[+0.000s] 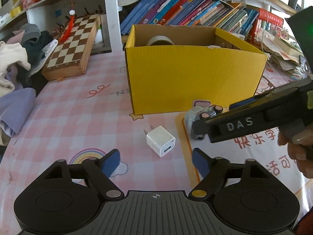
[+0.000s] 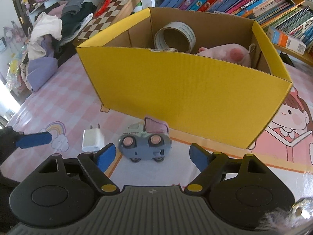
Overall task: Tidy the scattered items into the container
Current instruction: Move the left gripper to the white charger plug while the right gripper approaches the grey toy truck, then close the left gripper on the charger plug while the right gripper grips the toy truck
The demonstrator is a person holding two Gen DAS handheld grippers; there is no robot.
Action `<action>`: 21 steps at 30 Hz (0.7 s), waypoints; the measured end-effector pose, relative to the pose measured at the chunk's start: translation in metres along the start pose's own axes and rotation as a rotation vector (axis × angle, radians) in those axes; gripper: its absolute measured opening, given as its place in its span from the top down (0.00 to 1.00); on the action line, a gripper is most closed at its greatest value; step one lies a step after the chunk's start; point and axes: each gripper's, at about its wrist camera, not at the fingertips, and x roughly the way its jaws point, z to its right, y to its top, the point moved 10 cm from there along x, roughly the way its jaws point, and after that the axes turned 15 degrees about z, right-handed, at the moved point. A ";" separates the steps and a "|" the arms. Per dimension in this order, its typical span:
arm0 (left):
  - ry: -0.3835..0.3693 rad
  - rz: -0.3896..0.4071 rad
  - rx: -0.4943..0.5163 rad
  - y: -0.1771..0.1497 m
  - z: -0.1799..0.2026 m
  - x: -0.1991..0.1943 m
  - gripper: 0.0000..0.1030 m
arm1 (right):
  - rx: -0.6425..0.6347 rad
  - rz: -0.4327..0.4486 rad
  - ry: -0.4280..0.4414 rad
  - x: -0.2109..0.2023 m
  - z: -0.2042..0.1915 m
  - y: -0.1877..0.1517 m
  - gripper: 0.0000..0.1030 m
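A yellow cardboard box (image 1: 191, 78) (image 2: 185, 90) stands on the table and holds a tape roll (image 2: 175, 36) and a pink plush toy (image 2: 228, 54). A white USB charger (image 1: 160, 141) (image 2: 93, 140) lies in front of it. A grey-blue toy truck (image 2: 145, 145) (image 1: 197, 117) lies on its side just right of the charger. My left gripper (image 1: 156, 161) is open, just short of the charger. My right gripper (image 2: 151, 156) is open, its fingers on either side of the truck's near end. The right gripper (image 1: 199, 128) also shows from the side in the left wrist view, over the truck.
A pink checked tablecloth (image 1: 78, 107) covers the table. A folded chessboard (image 1: 72, 45) and a pile of clothes (image 1: 17, 58) lie at the left. Rows of books (image 1: 185, 9) stand on the shelf behind the box. A paper stack (image 1: 281, 52) lies at the right.
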 end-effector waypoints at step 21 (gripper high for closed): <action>-0.017 -0.036 0.029 0.000 0.010 0.036 0.48 | 0.053 -0.035 0.018 0.007 0.017 0.000 0.39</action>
